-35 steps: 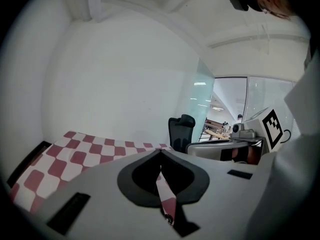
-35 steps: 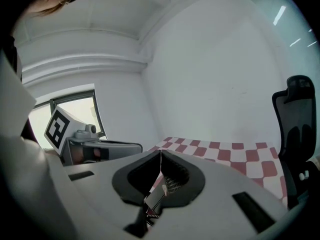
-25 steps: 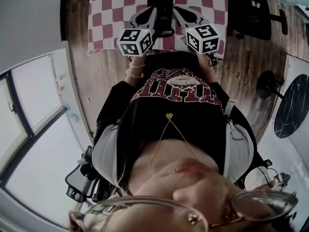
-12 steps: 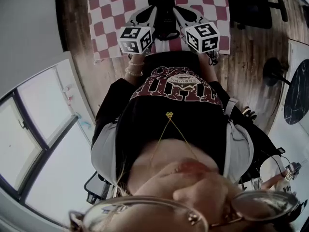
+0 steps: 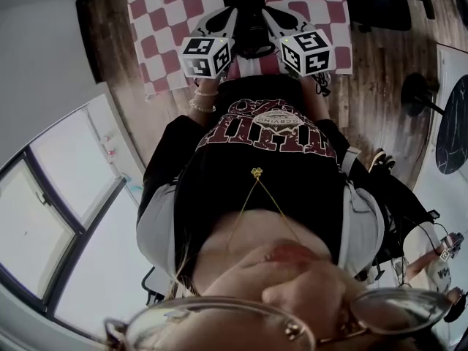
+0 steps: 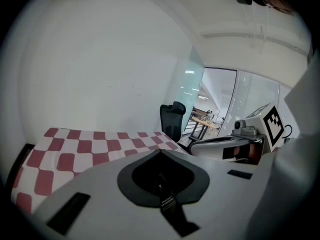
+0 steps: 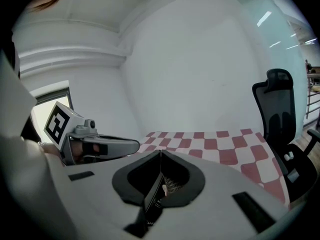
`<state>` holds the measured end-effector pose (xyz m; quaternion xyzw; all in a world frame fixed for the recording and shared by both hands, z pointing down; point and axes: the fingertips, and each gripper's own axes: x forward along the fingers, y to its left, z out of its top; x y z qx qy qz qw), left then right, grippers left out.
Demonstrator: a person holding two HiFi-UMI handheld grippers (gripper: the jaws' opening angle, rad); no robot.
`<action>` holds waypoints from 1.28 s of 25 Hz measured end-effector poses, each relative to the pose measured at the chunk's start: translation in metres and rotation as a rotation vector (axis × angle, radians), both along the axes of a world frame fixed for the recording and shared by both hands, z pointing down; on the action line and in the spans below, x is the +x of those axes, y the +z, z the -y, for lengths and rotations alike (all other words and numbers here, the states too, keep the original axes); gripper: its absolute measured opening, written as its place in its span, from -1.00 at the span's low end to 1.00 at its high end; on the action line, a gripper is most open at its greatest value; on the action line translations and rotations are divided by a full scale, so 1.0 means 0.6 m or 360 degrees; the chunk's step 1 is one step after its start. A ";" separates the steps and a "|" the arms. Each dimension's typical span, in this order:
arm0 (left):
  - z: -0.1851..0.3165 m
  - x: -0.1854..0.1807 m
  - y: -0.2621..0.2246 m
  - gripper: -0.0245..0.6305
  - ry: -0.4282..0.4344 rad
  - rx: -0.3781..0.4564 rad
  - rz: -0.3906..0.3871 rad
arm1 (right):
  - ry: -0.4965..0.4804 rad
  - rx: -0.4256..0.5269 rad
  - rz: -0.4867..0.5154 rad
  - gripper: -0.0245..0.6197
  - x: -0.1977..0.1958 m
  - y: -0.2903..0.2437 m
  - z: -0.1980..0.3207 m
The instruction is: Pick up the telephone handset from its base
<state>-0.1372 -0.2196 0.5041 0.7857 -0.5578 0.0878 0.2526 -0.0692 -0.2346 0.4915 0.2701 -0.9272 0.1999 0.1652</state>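
Note:
In the head view a black telephone [image 5: 249, 26] lies on a red and white checkered cloth [image 5: 170, 14]; the handset and base blend into one dark shape. My left gripper [image 5: 229, 17] is just to its left and my right gripper [image 5: 269, 14] just to its right, both reaching over the cloth. The phone does not show in either gripper view. In the left gripper view the left gripper [image 6: 160, 152] has its jaws together with nothing between them. The right gripper [image 7: 160, 152] looks the same in the right gripper view.
The cloth [image 6: 75, 149] covers a wooden table [image 5: 110, 35] against a white wall. A black office chair [image 7: 278, 114] stands past the cloth's right end. Each gripper shows in the other's view: the right gripper [image 6: 235, 145], the left gripper [image 7: 97, 147]. A round dark table [image 5: 453, 115] stands on the floor at right.
Both grippers have dipped slightly toward the cloth beside the phone. The head view has swung, showing more floor at right. Both sets of jaws stay shut.

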 end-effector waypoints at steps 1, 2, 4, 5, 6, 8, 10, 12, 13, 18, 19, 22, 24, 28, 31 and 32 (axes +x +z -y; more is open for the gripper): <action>0.000 -0.001 0.004 -0.89 0.0005 -0.0008 0.0000 | 0.0008 -0.0006 -0.0004 -0.86 0.000 0.003 0.000; -0.001 -0.002 0.007 -0.89 0.0008 -0.0014 -0.0002 | 0.0015 -0.0012 -0.0009 -0.86 0.000 0.007 0.000; -0.002 -0.005 0.015 -0.89 0.0010 -0.0030 -0.0008 | 0.0025 -0.0025 -0.0020 -0.86 0.000 0.014 -0.002; -0.003 -0.006 0.018 -0.89 0.0011 -0.0039 -0.0011 | 0.0030 -0.0033 -0.0027 -0.86 0.000 0.018 -0.003; -0.003 -0.007 0.021 -0.89 0.0012 -0.0047 -0.0015 | 0.0035 -0.0040 -0.0035 -0.86 0.001 0.022 -0.003; -0.004 -0.008 0.028 -0.89 0.0017 -0.0062 -0.0016 | 0.0041 -0.0054 -0.0053 -0.86 0.002 0.031 -0.004; -0.004 -0.009 0.035 -0.89 0.0028 -0.0085 -0.0014 | 0.0040 -0.0065 -0.0072 -0.86 0.001 0.039 -0.004; -0.003 -0.009 0.043 -0.89 0.0042 -0.0110 -0.0012 | 0.0039 -0.0078 -0.0089 -0.86 0.000 0.048 -0.003; -0.003 -0.010 0.046 -0.89 0.0045 -0.0118 -0.0010 | 0.0040 -0.0087 -0.0096 -0.86 -0.001 0.053 -0.003; -0.002 -0.013 0.065 -0.89 0.0056 -0.0157 -0.0001 | 0.0030 -0.0115 -0.0162 -0.86 -0.004 0.084 -0.005; -0.002 -0.014 0.070 -0.89 0.0057 -0.0166 0.0000 | 0.0028 -0.0123 -0.0175 -0.86 -0.004 0.090 -0.006; -0.003 -0.015 0.086 -0.89 0.0060 -0.0198 -0.0003 | 0.0038 -0.0170 -0.0183 -0.86 -0.003 0.109 -0.010; -0.004 -0.015 0.094 -0.89 0.0065 -0.0222 -0.0007 | 0.0047 -0.0201 -0.0183 -0.86 -0.003 0.119 -0.012; -0.005 -0.016 0.109 -0.89 0.0078 -0.0267 0.0003 | 0.0031 -0.0209 -0.0240 -0.86 -0.003 0.136 -0.013; -0.007 -0.016 0.120 -0.89 0.0080 -0.0289 0.0004 | 0.0012 -0.0203 -0.0291 -0.86 -0.003 0.148 -0.015; -0.008 -0.017 0.124 -0.89 0.0080 -0.0296 0.0005 | 0.0009 -0.0207 -0.0299 -0.86 -0.004 0.151 -0.015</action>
